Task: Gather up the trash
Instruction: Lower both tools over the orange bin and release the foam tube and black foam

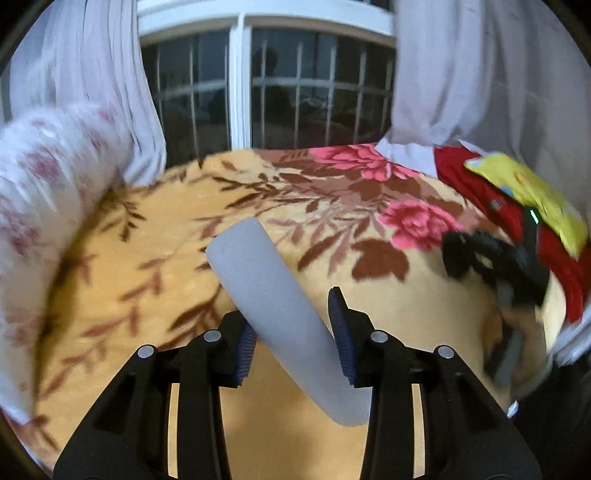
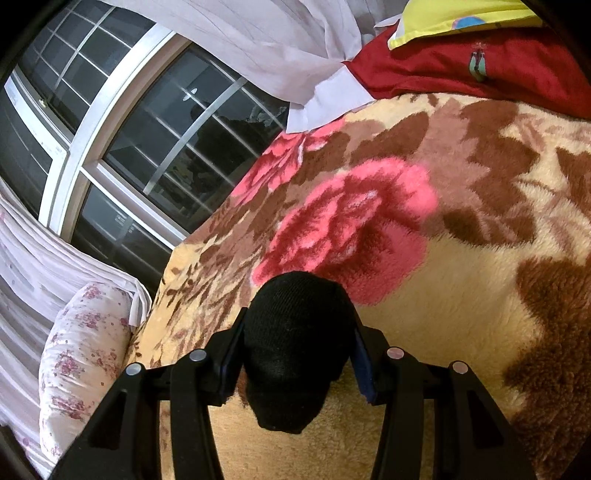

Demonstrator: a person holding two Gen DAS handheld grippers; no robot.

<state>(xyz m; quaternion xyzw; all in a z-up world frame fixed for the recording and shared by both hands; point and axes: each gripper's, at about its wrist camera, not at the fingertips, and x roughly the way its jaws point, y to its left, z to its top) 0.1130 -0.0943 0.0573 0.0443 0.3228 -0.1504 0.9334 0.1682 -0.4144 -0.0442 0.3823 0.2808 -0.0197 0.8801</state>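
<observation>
My left gripper (image 1: pixel 295 332) is shut on a grey cylinder-shaped piece (image 1: pixel 269 295), held tilted above the floral blanket (image 1: pixel 166 229) on the bed. My right gripper (image 2: pixel 295 347) is shut on a black knitted fabric item, like a sock or cap (image 2: pixel 295 343), just above the blanket (image 2: pixel 461 258). The right gripper also shows, blurred, at the right of the left wrist view (image 1: pixel 495 266).
A floral white pillow (image 1: pixel 44 192) lies at the bed's left, also in the right wrist view (image 2: pixel 81 354). A red pillow (image 2: pixel 480 70) and a yellow one (image 2: pixel 454 18) lie at the head. White curtains (image 1: pixel 103 74) flank a barred window (image 1: pixel 280 92) behind the bed.
</observation>
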